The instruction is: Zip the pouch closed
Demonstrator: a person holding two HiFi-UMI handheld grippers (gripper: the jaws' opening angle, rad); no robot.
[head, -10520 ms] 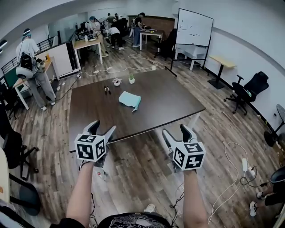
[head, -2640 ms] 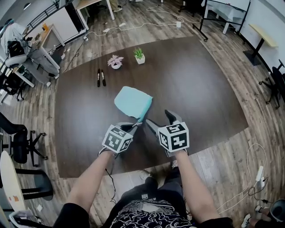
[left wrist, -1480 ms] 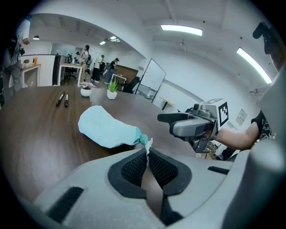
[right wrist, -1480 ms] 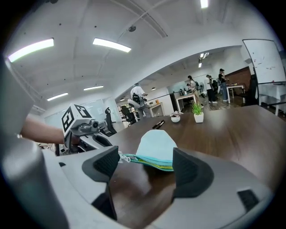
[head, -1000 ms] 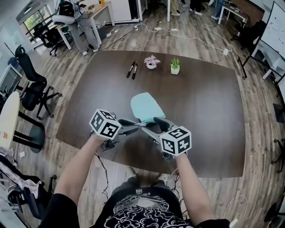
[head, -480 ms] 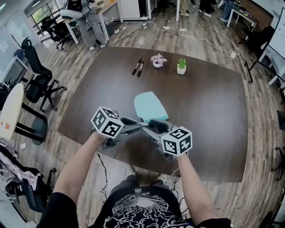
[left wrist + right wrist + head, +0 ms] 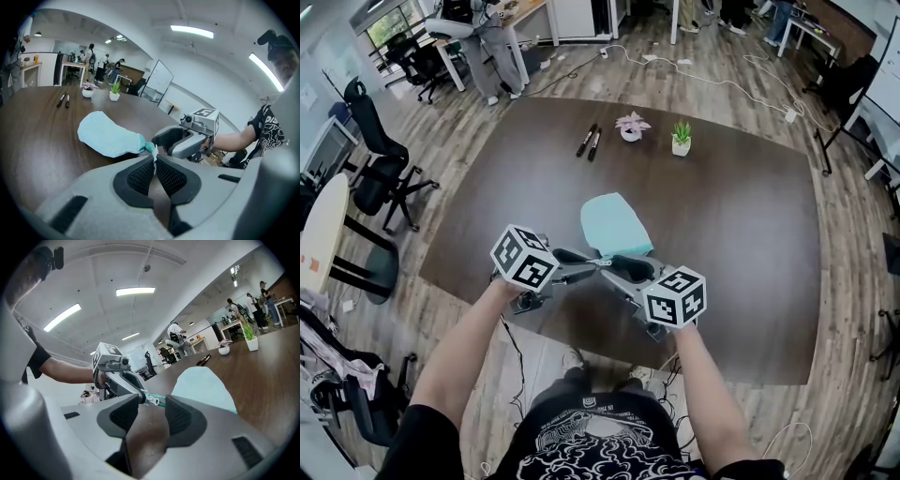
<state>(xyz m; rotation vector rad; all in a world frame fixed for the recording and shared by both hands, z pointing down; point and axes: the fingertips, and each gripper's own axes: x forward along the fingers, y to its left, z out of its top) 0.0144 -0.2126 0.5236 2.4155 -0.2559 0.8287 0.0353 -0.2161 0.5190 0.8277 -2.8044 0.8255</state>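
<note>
1. The pouch (image 7: 614, 225), pale teal, lies flat on the table (image 7: 722, 216) towards its near edge. Its narrow end points at the person.
2. At that narrow end the green zip (image 7: 147, 147) runs out into a small white tab (image 7: 154, 153).
3. The left gripper (image 7: 592, 268) comes in from the left and points downward. Its jaws are pressed together on that tab, pinching it right at the tips.
4. The right gripper (image 7: 617, 267) comes in from the other side, nearly level, so the two sets of tips meet at the pouch's end.
5. Its jaws stand partly apart and have just been closing. The tab end of the zip and the left gripper's tips sit in the gap between them. Neither pad presses on anything that I can see.
6. Both marker cubes sit towards the person, above the table's near edge, with a bare forearm behind each.
7. Farther back on the table lie two markers (image 7: 591, 141) side by side. Next to them is a small pink plant (image 7: 631, 127), then a green plant (image 7: 681, 138) in a white pot, all well apart from the pouch.
8. A black office chair (image 7: 380, 159) stands off the table's left side on the wood floor.
</note>
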